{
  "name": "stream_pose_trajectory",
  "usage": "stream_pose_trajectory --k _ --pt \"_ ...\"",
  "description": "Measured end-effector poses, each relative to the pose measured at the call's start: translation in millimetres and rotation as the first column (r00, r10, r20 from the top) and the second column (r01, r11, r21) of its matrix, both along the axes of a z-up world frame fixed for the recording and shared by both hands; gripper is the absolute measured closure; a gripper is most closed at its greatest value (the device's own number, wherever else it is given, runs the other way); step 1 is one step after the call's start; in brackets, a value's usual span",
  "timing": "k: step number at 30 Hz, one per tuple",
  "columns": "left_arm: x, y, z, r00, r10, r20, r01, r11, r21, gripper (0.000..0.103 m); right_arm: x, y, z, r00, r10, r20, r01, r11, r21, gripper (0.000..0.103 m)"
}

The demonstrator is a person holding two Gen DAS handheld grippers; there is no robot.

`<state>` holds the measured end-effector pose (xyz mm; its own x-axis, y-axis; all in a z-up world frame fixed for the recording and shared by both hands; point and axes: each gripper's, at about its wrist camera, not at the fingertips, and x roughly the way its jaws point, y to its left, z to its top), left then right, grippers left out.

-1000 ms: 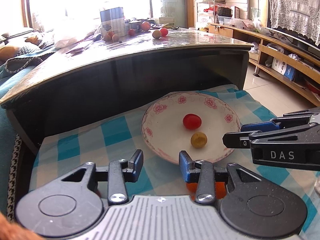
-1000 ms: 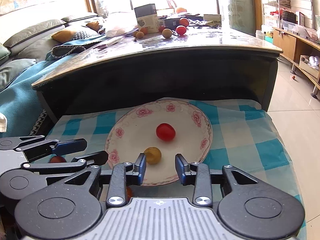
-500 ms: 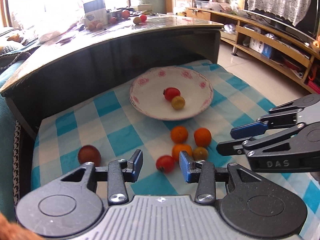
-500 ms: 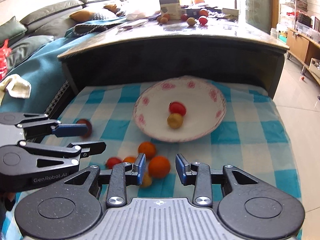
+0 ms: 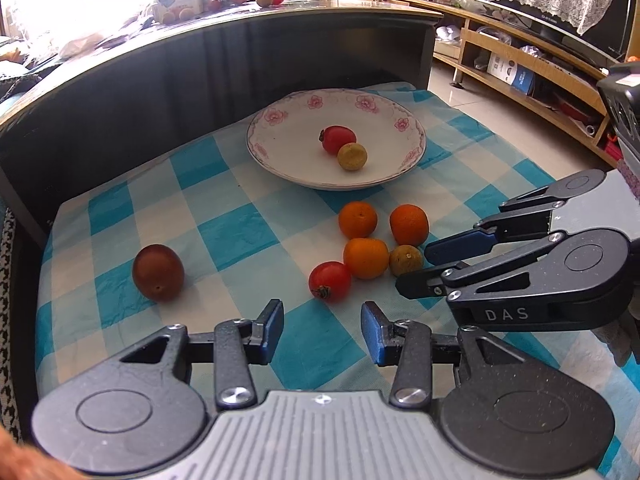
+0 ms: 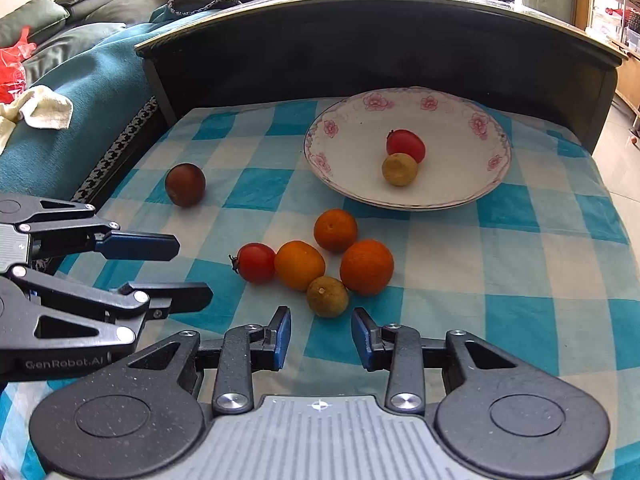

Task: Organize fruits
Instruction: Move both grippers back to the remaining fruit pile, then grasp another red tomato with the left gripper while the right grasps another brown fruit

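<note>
A: Where did the fruit lie from the tongs?

B: The green fruit sat directly ahead of the right gripper, toward the cloth's near edge; the left gripper faced the red tomato. Both tongs stood apart, empty.

A: And the change?

B: Both had drawn back from the plate; the loose cluster had come into view.
</note>
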<state>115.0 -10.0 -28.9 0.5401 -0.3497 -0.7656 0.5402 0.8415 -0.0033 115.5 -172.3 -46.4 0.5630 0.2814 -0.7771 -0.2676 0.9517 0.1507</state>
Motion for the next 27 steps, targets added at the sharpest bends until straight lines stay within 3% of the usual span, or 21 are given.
stream_pose_trajectory --k 11,16,21,27 --pt "17.3 -8.8 -12.9 1.000 -0.025 -0.004 0.025 1.000 0.002 0.052 10.4 1.9 -9.2 1.000 0.007 0.002 -0.007 1.000 0.004 0.073" --pt "24.1 -13.5 -20.1 0.999 -0.036 0.002 0.036 0.999 0.014 0.052 9.8 1.1 -9.6 1.000 0.009 0.014 -0.009 1.000 0.010 0.082" --pt "29.1 -20.4 -24.5 0.998 -0.056 0.000 0.056 0.998 0.011 0.053 8.7 -3.0 -9.7 1.000 -0.002 0.002 0.002 1.000 0.016 0.083" --pt "24.3 -26.9 -24.7 0.997 -0.076 0.014 0.075 0.996 0.036 0.060 6.1 -12.3 -8.6 0.999 -0.027 -0.029 0.028 0.999 0.036 0.083"
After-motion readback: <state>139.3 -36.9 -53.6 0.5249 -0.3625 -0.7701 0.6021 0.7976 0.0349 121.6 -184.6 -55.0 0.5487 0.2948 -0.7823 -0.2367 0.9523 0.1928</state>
